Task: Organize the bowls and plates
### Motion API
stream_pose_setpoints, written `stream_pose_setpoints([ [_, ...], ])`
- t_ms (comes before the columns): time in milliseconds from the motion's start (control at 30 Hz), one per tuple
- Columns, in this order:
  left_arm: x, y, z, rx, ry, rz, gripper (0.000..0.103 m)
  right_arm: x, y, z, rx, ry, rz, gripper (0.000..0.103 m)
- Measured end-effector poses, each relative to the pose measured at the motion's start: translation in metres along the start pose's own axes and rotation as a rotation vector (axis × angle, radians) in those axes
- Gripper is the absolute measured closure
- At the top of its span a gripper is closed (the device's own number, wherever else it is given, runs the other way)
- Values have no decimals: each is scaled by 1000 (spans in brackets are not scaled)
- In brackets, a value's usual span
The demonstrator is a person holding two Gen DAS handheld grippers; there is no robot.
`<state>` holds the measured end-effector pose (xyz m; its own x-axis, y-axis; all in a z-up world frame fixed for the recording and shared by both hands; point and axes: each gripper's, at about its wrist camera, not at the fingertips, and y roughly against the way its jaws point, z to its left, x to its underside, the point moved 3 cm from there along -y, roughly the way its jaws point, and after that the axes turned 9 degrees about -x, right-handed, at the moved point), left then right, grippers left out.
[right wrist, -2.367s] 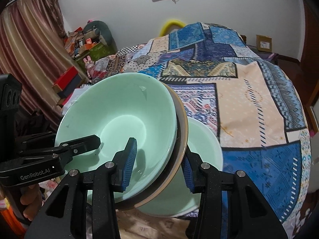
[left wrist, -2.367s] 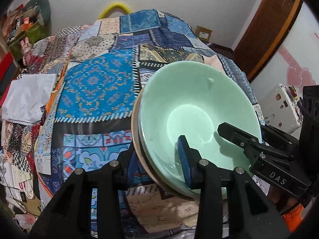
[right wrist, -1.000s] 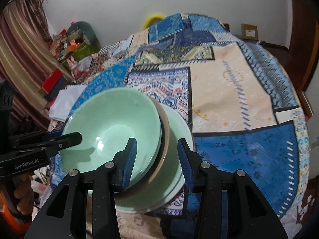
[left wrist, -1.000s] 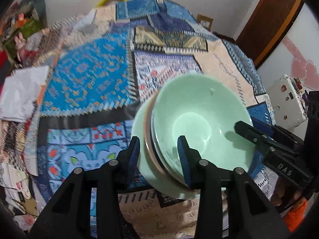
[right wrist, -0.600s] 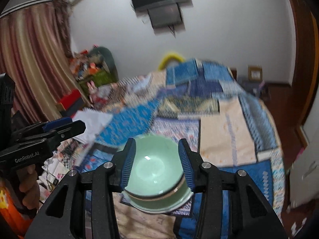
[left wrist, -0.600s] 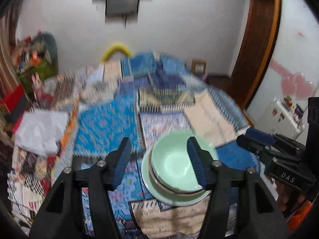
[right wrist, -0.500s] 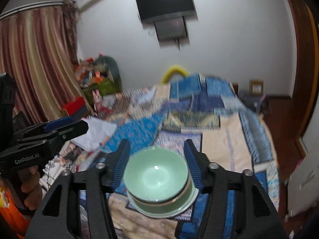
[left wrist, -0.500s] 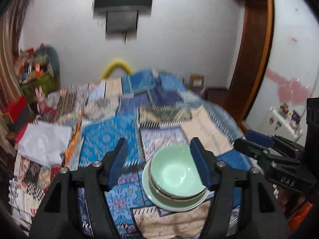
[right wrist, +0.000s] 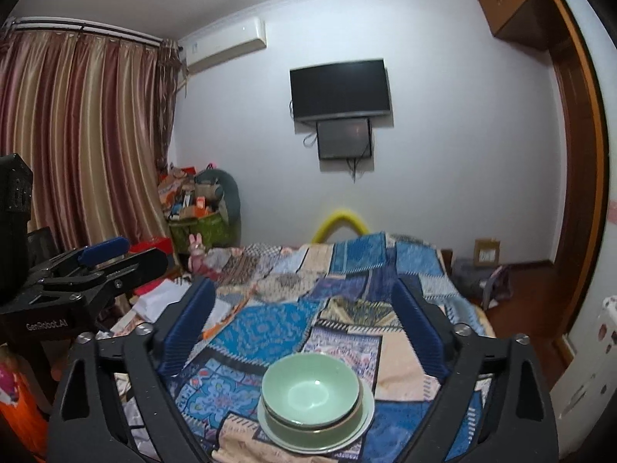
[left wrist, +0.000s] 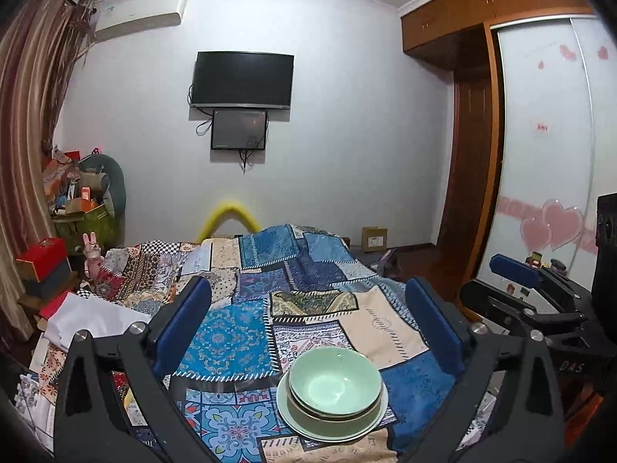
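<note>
Both hand-held grippers (left [left wrist: 308, 324], right [right wrist: 304, 322]) just opened wide, empty; stacked bowls [left wrist: 334, 386] on quilt [left wrist: 231, 332]

Stacked dishes on the bed

2 bowls [left wrist: 334, 386] nest on a plate [left wrist: 295, 418] at the bed's [left wrist: 246, 328] near end; a television [left wrist: 242, 79] hangs on the wall behind.

- Top bowl [left wrist: 334, 382]: smooth, glossy pale green glaze with a light glint; looks ceramic
- Plate [left wrist: 293, 422] beneath: same glossy green glaze
- Quilt [left wrist: 231, 332] on the bed: matt patchwork cloth
- Left claw [left wrist: 308, 328]: matt black plastic, ribbed blue pads [left wrist: 181, 328], shiny metal screws
- Wardrobe [left wrist: 474, 177]: polished brown wood
</note>
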<state>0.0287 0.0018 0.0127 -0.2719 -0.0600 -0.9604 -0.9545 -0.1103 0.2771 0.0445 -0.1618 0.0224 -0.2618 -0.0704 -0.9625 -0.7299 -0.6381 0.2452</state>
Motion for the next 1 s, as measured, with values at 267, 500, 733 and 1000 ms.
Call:
stream_pose_setpoints([
  [267,0,12,-1,-5,5,-30,0,-7,10,7,68,40,-75,0],
  [500,0,16,0,-6,16,-38,0,-8,8,8,71,38,-82,0],
  [733,1,17,1,-7,16,-40,0,-5,10,8,63,29,-84,0],
  [1000,1,15,1,-7,25,-31,0,-3,11,7,60,23,-79,0],
])
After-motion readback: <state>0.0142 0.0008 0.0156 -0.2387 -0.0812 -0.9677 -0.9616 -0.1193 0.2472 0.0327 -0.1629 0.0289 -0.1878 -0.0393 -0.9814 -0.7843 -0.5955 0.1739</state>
